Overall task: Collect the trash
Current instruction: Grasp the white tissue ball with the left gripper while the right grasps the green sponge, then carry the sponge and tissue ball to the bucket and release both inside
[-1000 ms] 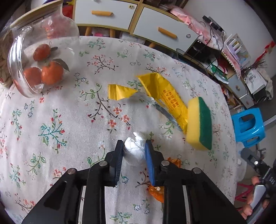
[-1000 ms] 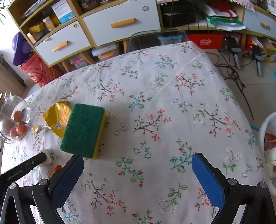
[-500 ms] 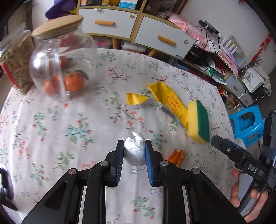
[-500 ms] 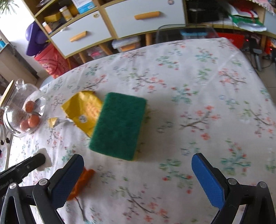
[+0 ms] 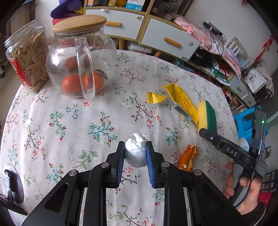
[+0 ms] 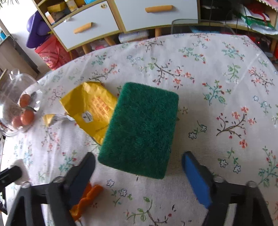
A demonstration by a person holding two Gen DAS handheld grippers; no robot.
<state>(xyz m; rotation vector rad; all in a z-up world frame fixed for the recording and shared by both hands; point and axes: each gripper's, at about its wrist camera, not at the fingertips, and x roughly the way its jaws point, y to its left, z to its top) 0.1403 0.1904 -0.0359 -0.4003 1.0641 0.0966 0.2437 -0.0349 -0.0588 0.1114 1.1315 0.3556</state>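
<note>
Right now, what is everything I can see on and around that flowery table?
White crumpled tissue: one, white, clamped between the left gripper's jaws above the cloth.
Sponge: one, green on yellow, mid-table, overlapping the wrapper's edge.
Yellow wrapper: one large torn piece, beside the sponge; a small yellow scrap lies near it.
Orange peel: one, orange, near edge of the table.
Glass jar: one, clear with wooden lid, holding oranges, far left corner.
Seed jar: one, clear with red label, beside the glass jar.
Tablecloth: white, floral.
Drawers: grey-white with orange handles, behind the table.
Blue stool: one, beyond the table.
Left gripper: shut on the tissue.
Right gripper: jaws wide open over the sponge.
</note>
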